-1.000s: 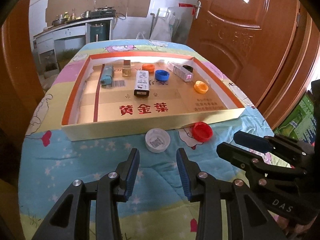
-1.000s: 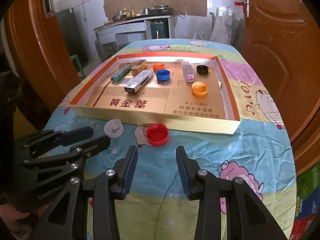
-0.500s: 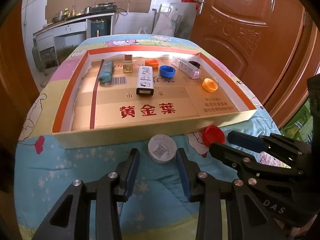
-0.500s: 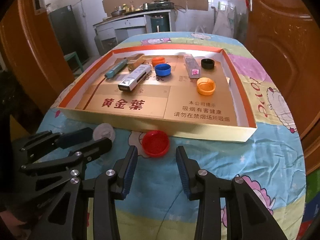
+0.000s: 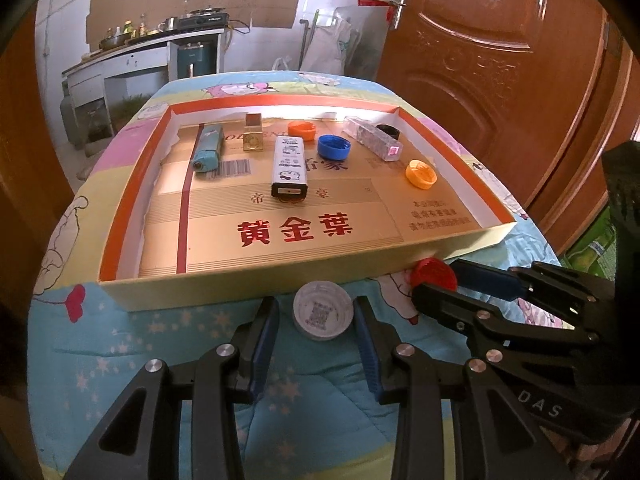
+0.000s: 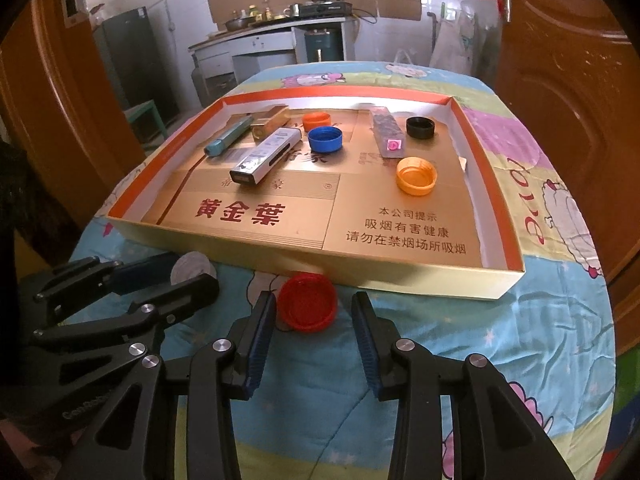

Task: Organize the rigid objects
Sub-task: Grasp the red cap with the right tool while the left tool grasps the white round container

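The tabletop point(image 5: 192, 364), under a cartoon-print cloth, carries a wide shallow cardboard tray point(image 5: 248, 286) that already holds lighters, small boxes and several bottle caps. Two caps remain outside it, both on the cloth close against the near wall of the tray: a white cap point(image 5: 323, 316) and a red cap point(image 6: 307, 306).

The left tool point(image 5: 316, 334) stands open with the white cap between its tips, neither pad pressing on it. The right tool point(image 6: 314, 330) is likewise open, astride the red cap, with nothing held.

To do the pickup well, each tool probably needs to settle low enough that its pads meet the cap's side wall, not its rim, then close squarely across the widest part. The tray wall sits just behind both caps, so the lift should go straight up before crossing over it, and the two tools, close together, should avoid bumping
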{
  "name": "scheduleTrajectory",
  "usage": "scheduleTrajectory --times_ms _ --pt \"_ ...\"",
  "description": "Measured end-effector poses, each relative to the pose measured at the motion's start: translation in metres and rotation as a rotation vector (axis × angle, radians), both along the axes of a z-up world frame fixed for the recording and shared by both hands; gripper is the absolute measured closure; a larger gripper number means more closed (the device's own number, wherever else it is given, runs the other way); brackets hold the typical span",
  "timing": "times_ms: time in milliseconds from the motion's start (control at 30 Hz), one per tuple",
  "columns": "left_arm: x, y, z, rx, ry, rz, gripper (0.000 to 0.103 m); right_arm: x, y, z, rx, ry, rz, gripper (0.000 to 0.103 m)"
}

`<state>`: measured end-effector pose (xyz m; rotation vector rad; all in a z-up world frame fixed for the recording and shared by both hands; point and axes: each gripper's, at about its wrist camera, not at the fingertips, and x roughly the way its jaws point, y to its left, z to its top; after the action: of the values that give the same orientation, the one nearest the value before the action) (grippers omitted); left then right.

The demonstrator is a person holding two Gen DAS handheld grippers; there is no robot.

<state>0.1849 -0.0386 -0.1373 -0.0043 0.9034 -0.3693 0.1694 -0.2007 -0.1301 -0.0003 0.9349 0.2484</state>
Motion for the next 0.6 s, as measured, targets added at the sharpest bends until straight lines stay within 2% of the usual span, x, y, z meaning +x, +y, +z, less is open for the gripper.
scheduleTrajectory --times_ms 333,400,433,467,600 --pt "-0.0007 -0.0022 -0.0002 0.021 -0.003 -0.016 0.065 -0.0009 0.0013 -0.0017 -0.007 0.001 0.01 0.063" --pt "-0.001 -0.002 -0.0001 0.019 -0.003 -0.016 0.065 -0.0004 0.0019 -0.0016 -0.012 0.002 0.008 0.065" --pt "-0.0005 -0.0014 -0.0002 0.016 -0.003 -0.012 0.069 -0.0005 0.0025 -0.0016 -0.02 0.0 0.005 0.071" --pt "0.0 -0.0004 -0.0002 0.012 -0.002 -0.008 0.072 -0.0008 0.0031 -0.0016 -0.027 -0.001 0.004 0.072" --pt "0.0009 0.0048 -0.0005 -0.025 0.006 -0.006 0.072 -0.0018 0.003 -0.0012 -0.023 -0.003 0.002 0.072"
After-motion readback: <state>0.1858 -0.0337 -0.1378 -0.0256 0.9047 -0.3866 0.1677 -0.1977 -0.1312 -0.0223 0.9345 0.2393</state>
